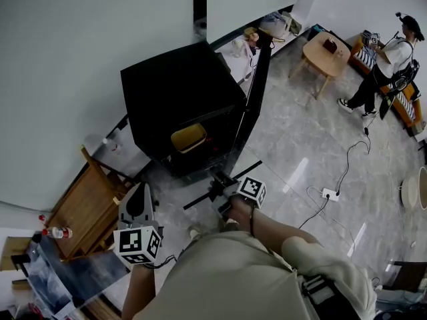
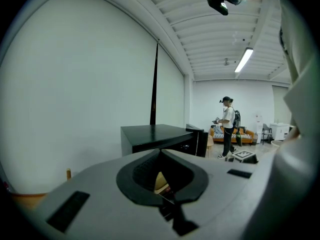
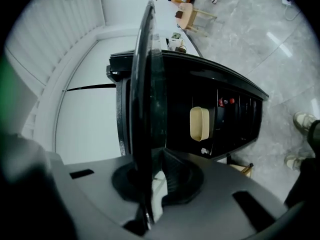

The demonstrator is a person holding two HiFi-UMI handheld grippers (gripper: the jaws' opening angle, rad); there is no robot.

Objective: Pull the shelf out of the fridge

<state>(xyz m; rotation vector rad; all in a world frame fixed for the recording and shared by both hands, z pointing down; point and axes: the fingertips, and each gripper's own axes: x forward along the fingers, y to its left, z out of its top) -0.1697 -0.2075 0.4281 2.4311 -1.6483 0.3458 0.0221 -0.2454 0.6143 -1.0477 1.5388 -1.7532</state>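
The black fridge [image 1: 180, 85] stands open on the floor, its door [image 1: 257, 92] swung to the right. Inside sits a yellow container [image 1: 189, 137]. My right gripper [image 1: 223, 192] is in front of the opening, shut on the edge of a thin dark shelf [image 1: 243, 172] that is outside the fridge. In the right gripper view the shelf [image 3: 147, 84] runs edge-on from between the jaws of that gripper [image 3: 150, 184] up past the fridge [image 3: 225, 114] and container [image 3: 199, 124]. My left gripper [image 1: 137, 205] hangs to the left, shut and holding nothing; in its own view the gripper [image 2: 161, 156] points at the fridge [image 2: 155, 134].
A wooden chair [image 1: 87, 205] and bottles [image 1: 57, 232] stand at the left. A cable with a power strip [image 1: 329, 193] lies on the tiles at the right. Far back right are a small wooden table [image 1: 327, 52] and a standing person [image 1: 387, 65].
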